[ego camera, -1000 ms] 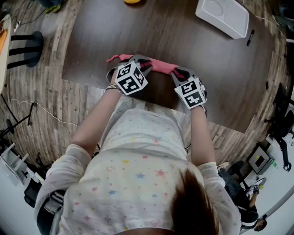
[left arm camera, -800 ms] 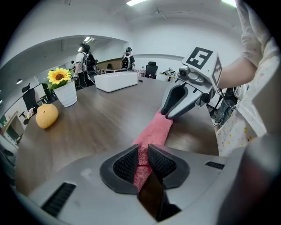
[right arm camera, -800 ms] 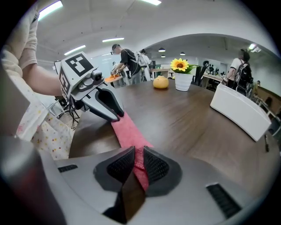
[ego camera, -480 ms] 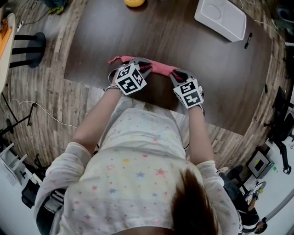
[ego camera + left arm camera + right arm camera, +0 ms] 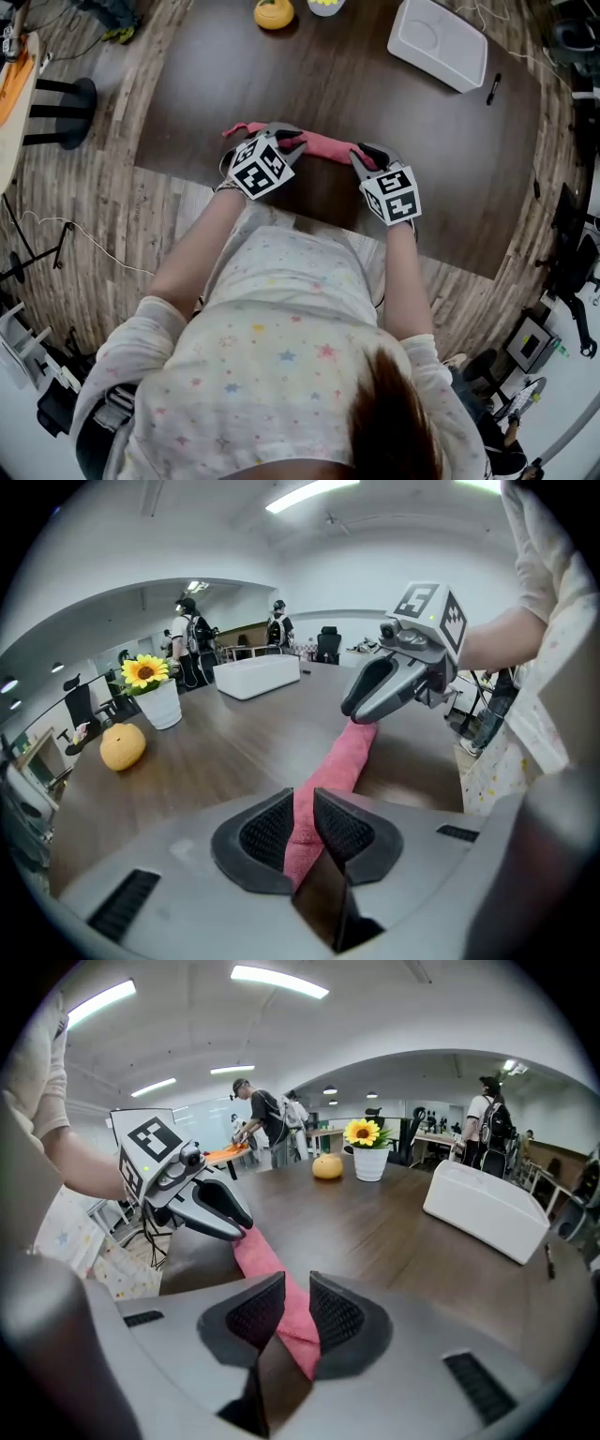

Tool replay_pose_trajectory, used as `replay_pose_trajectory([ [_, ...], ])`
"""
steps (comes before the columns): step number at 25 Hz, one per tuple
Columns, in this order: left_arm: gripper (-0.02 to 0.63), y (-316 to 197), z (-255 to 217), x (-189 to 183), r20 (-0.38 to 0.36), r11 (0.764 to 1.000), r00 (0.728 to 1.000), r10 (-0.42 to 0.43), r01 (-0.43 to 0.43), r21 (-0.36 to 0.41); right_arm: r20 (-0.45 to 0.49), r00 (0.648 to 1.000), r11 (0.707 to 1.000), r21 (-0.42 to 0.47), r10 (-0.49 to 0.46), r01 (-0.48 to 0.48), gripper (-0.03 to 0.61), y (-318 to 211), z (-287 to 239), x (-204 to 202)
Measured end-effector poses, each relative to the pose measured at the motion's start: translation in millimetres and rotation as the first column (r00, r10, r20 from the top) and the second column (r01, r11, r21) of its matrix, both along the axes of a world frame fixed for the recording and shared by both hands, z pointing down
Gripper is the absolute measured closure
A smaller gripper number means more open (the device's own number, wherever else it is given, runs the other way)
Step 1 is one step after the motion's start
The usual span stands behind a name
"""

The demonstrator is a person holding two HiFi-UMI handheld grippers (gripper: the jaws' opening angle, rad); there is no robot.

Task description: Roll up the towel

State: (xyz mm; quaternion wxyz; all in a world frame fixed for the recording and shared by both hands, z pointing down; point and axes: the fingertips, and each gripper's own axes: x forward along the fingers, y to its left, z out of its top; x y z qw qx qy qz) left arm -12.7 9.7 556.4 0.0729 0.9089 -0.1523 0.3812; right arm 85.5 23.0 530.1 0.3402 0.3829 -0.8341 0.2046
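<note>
Pink towel (image 5: 328, 145) | left claw (image 5: 302, 822) just closed on it | right claw (image 5: 286, 1312) grips it

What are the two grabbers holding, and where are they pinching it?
The pink towel: the left gripper, jaws just closed tighter, pinches near one end; the right gripper pinches the other end.

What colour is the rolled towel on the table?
Pink; the towel shows best in the left gripper view.

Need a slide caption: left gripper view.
Left gripper, jaws just closing, and right gripper clamp ends of the pink towel.
</note>
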Motion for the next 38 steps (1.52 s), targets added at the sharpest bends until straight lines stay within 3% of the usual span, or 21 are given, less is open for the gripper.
replay_pose_trajectory([
  [3, 0.561, -9, -25, -3, -0.071, 0.998, 0.996, -0.058, 0.06, 0.024, 0.041, 0.998, 0.996, 0.068, 0.05, -0.053, 0.516, -6, -24, 6],
  [9, 0.561, -28, -95, -13, -0.221, 0.972, 0.965, -0.139, 0.176, 0.157, 0.111, 0.987, 0.97, 0.199, 0.118, -0.138, 0.546, -10, -78, 16],
  [15, 0.58, -37, -155, -19, -0.382, 0.943, 0.905, -0.186, 0.274, 0.19, 0.162, 0.976, 0.926, 0.324, 0.144, -0.191, 0.568, -11, -128, 19],
  [21, 0.589, -35, -203, -31, -0.507, 0.923, 0.834, -0.218, 0.344, 0.17, 0.233, 0.958, 0.872, 0.419, 0.164, -0.252, 0.578, -5, -179, 24],
  [24, 0.591, -33, -216, -36, -0.531, 0.913, 0.814, -0.234, 0.371, 0.167, 0.271, 0.946, 0.839, 0.46, 0.179, -0.291, 0.578, -3, -201, 30],
  [30, 0.591, -31, -233, -41, -0.55, 0.892, 0.8, -0.241, 0.406, 0.199, 0.314, 0.926, 0.776, 0.523, 0.209, -0.352, 0.578, 5, -230, 44],
  [38, 0.591, -26, -250, -44, -0.582, 0.883, 0.784, -0.217, 0.412, 0.226, 0.334, 0.919, 0.745, 0.554, 0.21, -0.371, 0.578, 13, -246, 43],
])
